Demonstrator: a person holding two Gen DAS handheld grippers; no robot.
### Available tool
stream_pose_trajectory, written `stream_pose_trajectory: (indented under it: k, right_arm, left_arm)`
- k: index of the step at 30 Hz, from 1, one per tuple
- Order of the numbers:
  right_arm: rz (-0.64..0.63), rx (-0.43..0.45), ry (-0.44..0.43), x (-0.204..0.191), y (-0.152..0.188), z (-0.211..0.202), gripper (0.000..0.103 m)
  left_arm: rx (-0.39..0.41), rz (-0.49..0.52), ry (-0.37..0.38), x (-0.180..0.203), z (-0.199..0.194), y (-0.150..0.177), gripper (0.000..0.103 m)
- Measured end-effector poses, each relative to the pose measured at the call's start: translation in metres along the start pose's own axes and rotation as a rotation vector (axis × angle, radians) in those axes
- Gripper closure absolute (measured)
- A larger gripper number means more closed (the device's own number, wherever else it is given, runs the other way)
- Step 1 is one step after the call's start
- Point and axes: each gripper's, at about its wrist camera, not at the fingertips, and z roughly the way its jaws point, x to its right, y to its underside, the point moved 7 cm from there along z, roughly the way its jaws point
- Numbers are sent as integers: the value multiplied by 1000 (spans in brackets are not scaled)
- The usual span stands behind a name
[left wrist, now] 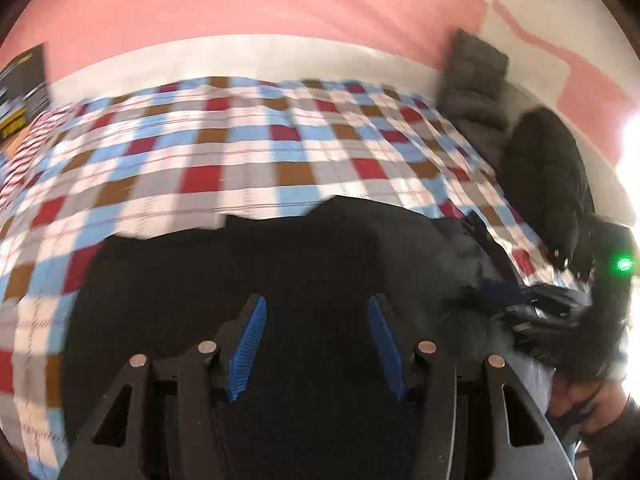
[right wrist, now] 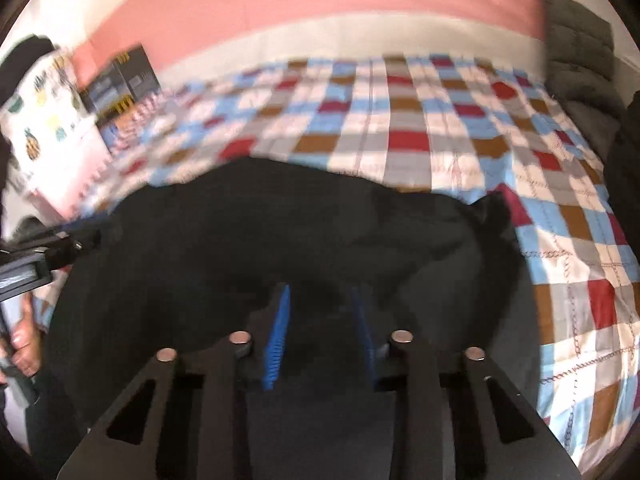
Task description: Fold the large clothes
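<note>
A large black garment [left wrist: 180, 280] [right wrist: 240, 240] lies spread on a checked bedsheet [left wrist: 240, 152] [right wrist: 440, 140]. My left gripper [left wrist: 316, 300] hovers over the garment's middle, open, its blue pads wide apart with only flat cloth below. My right gripper [right wrist: 320, 291] is down on the garment, its pads drawn close with black cloth filling the gap between them. In the left wrist view the right gripper [left wrist: 540, 312] shows at the garment's right edge. In the right wrist view the left gripper [right wrist: 40, 256] shows at the left edge, held by a hand [right wrist: 24, 344].
A grey quilted cushion [left wrist: 476, 76] [right wrist: 580, 48] leans on the pink wall at the bed's far right, with a dark bundle [left wrist: 548, 168] beside it. Dark boxes [left wrist: 24, 88] [right wrist: 120, 80] and a printed pillow [right wrist: 44, 112] sit at the far left.
</note>
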Motion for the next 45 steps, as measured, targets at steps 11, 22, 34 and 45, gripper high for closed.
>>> stream_pose_trajectory:
  k: [11, 22, 34, 45]
  right_arm:
    - [203, -22, 151, 100, 16, 21, 98]
    - [268, 6, 102, 123, 17, 4, 95]
    - [356, 2, -2, 147, 74, -29, 26]
    - [524, -50, -103, 164, 89, -6, 14]
  left_arm:
    - [-190, -8, -130, 9, 118, -4, 75]
    - [-171, 32, -167, 7, 103, -16, 76]
    - [-40, -84, -251, -98, -21, 36, 76]
    - [-45, -285, -288, -175, -47, 82, 71]
